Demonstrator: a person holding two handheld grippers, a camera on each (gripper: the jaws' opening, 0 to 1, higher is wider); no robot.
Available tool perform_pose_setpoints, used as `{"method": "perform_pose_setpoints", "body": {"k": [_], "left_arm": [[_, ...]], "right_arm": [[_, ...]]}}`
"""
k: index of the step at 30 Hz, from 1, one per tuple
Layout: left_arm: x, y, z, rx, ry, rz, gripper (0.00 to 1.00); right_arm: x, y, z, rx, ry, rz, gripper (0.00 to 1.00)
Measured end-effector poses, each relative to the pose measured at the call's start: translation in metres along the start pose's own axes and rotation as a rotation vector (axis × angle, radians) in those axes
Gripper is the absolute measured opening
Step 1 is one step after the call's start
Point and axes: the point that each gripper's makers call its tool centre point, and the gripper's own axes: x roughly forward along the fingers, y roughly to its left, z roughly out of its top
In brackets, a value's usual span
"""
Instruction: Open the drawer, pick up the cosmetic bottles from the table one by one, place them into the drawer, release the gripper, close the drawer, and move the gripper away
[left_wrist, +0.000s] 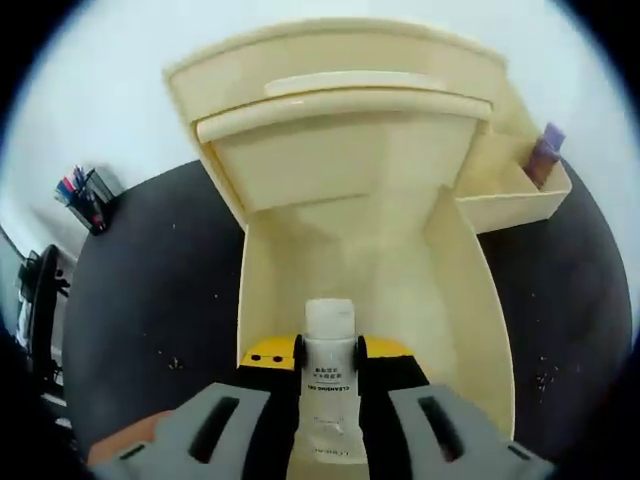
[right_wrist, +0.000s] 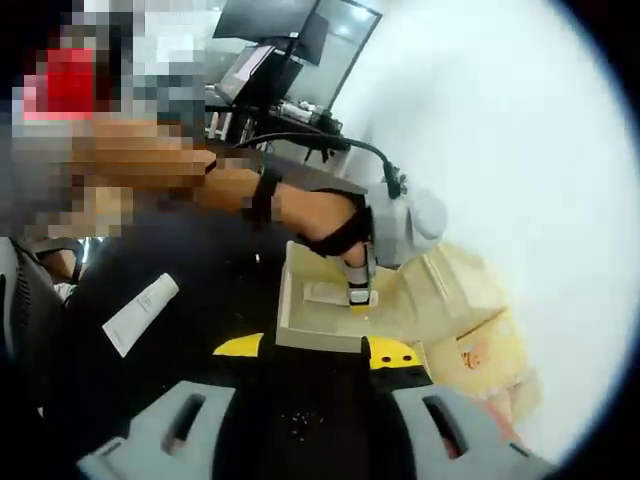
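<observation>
My left gripper (left_wrist: 330, 352) is shut on a white cosmetic bottle (left_wrist: 330, 375) with grey lettering, its cap pointing forward. It hovers over the front of the open cream drawer (left_wrist: 460, 300), whose bare floor stretches ahead. In the right gripper view the drawer (right_wrist: 292, 310) stands pulled out on the black table, and the left gripper (right_wrist: 358, 292), held by a person's hand, reaches down into it. A second white bottle (right_wrist: 140, 313) lies flat on the table left of the drawer. My right gripper (right_wrist: 316, 350) is open with nothing between its fingers, just short of the drawer's near wall.
The drawer belongs to a cream desk organiser (left_wrist: 330, 70) with a side tray (left_wrist: 520, 190) holding a purple item. A pen holder (left_wrist: 85, 195) stands at the table's far left. Monitors (right_wrist: 280, 40) and a person's arm (right_wrist: 200, 185) lie behind the drawer.
</observation>
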Motion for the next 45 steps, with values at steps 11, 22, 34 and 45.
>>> {"method": "perform_pose_setpoints", "body": {"k": [11,22,34,45], "left_arm": [[-0.026,0.006,0.014,-0.017,-0.057,-0.005,0.17],[-0.101,0.011,0.011,-0.053,-0.199,-0.094,0.21],[-0.170,0.023,-0.046,-0.105,-0.280,-0.190,0.33],[-0.197,0.015,-0.087,-0.096,-0.305,-0.249,0.38]], "right_arm": [[0.000,0.000,0.000,-0.004,0.000,-0.001,0.33],[-0.004,0.005,0.004,0.006,-0.017,0.007,0.33],[-0.001,0.025,0.001,0.017,0.002,0.046,0.33],[-0.016,0.064,-0.013,0.051,0.008,0.076,0.32]]}}
